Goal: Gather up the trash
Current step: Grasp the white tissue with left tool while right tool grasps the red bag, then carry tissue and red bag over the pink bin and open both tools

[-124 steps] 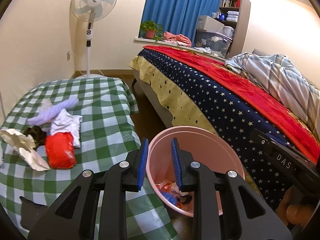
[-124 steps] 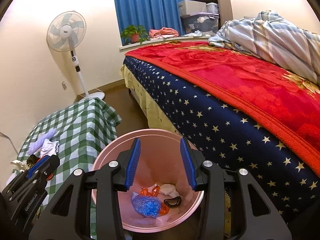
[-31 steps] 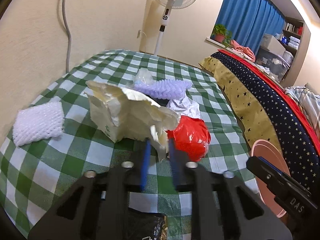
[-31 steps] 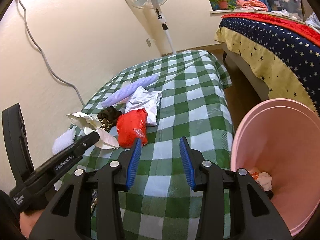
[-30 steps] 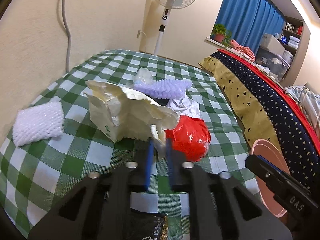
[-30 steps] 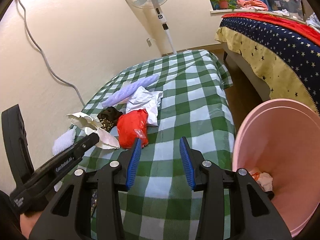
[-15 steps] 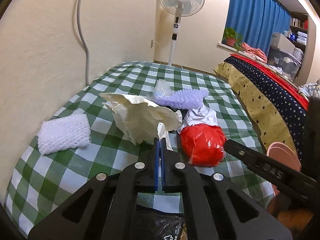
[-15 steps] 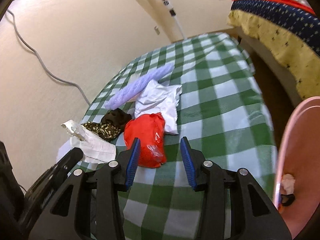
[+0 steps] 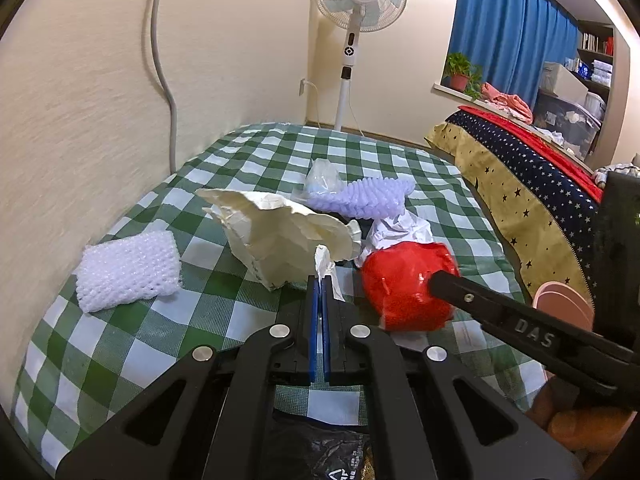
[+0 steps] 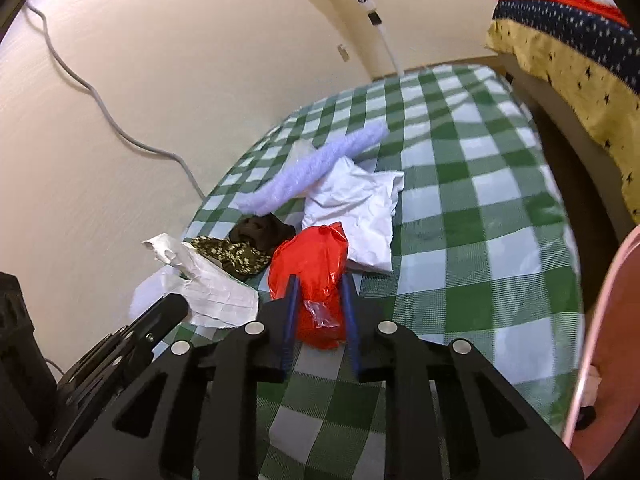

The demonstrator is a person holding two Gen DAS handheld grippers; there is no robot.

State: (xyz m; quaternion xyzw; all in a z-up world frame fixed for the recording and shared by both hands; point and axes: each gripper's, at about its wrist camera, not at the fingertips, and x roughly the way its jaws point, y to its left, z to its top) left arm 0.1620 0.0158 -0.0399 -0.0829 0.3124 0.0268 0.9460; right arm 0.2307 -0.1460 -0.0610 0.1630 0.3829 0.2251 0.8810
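We had the left hand-held gripper (image 9: 319, 286) pinched shut on the paper bag's (image 9: 280, 236) thin corner; right hand-held gripper (image 10: 319, 303) closing around the light, crinkly red bag (image 10: 312, 264).

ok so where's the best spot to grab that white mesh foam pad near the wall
Probably across its short width at the near end, coming from above. The foam pad lies flat and alone on the checked cloth, apart from the paper bag, so nothing crowds it. It looks soft, so the fingers should squeeze it easily.
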